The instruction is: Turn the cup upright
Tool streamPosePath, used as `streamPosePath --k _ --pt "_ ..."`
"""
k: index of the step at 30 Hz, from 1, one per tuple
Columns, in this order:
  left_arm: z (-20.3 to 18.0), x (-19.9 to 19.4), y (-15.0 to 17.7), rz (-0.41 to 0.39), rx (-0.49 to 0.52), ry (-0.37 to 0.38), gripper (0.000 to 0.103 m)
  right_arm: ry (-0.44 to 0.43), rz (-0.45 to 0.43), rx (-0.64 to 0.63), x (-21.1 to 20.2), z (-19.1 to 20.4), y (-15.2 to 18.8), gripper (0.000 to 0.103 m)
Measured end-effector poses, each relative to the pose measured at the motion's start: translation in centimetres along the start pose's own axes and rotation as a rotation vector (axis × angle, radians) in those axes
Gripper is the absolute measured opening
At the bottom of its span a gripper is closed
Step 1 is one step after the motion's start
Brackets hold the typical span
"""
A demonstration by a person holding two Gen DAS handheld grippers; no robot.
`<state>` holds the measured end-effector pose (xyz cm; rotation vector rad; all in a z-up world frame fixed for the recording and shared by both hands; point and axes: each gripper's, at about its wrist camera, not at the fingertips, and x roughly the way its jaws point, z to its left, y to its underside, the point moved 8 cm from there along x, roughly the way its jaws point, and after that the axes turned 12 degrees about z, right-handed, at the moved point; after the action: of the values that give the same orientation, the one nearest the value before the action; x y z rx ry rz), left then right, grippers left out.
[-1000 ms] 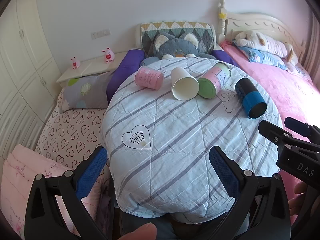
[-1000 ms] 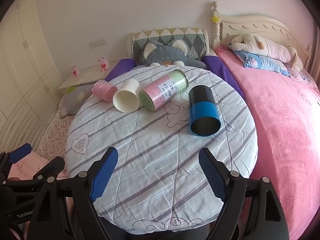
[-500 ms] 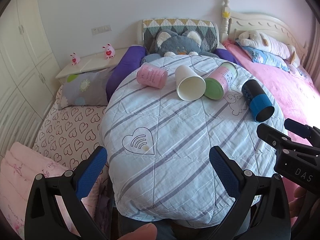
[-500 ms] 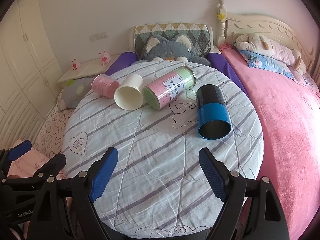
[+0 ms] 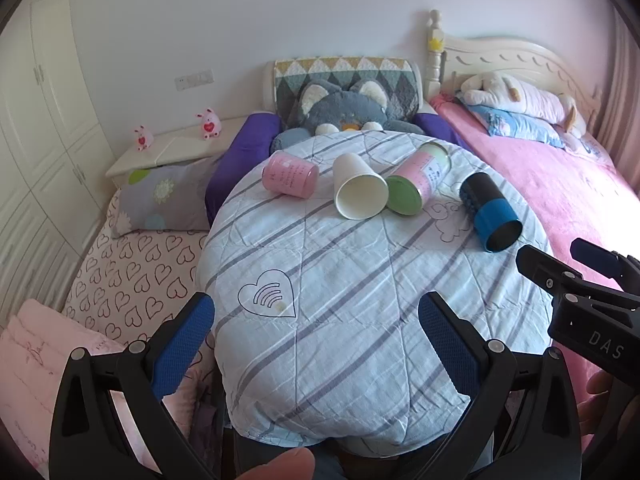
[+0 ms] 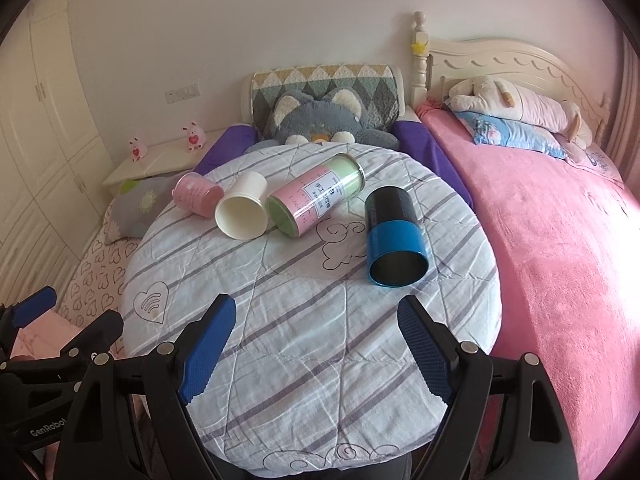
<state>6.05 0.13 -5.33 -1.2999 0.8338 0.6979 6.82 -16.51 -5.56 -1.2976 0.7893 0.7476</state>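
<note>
Several cups lie on their sides on a round table with a striped cloth. From left to right: a pink cup, a white paper cup, a pink and green canister, and a black and blue cup with its mouth towards me. My left gripper is open and empty over the table's near edge. My right gripper is open and empty, a little short of the black and blue cup.
A grey plush cat sits behind the table against a patterned headboard. A pink bed with a plush toy lies to the right. A bed with a heart-print sheet and white wardrobes are on the left.
Both views have tilted down and drawn slightly nearer to the table, so the cups sit lower and larger in frame. Both grippers stay open. No cup has moved.
</note>
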Motion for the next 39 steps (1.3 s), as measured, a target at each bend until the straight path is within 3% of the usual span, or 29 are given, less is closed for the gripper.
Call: streamPosePath --k 9,21,39 --pt "-0.4 -1.4 0.4 -0.020 0.011 -0.001 0.103 0.001 -0.028 -0.004 -1.9 0.1 0.6 0.084" --pt "0.0 -1.5 0.6 -0.020 0.004 -0.005 0.103 -0.001 -0.019 -0.022 -1.5 0.6 0.5 0.084" --pt "3.6 4.7 -2.8 0.052 -0.043 -0.037 0.103 -0.021 0.099 -0.105 5.0 4.1 -3.0 0.084"
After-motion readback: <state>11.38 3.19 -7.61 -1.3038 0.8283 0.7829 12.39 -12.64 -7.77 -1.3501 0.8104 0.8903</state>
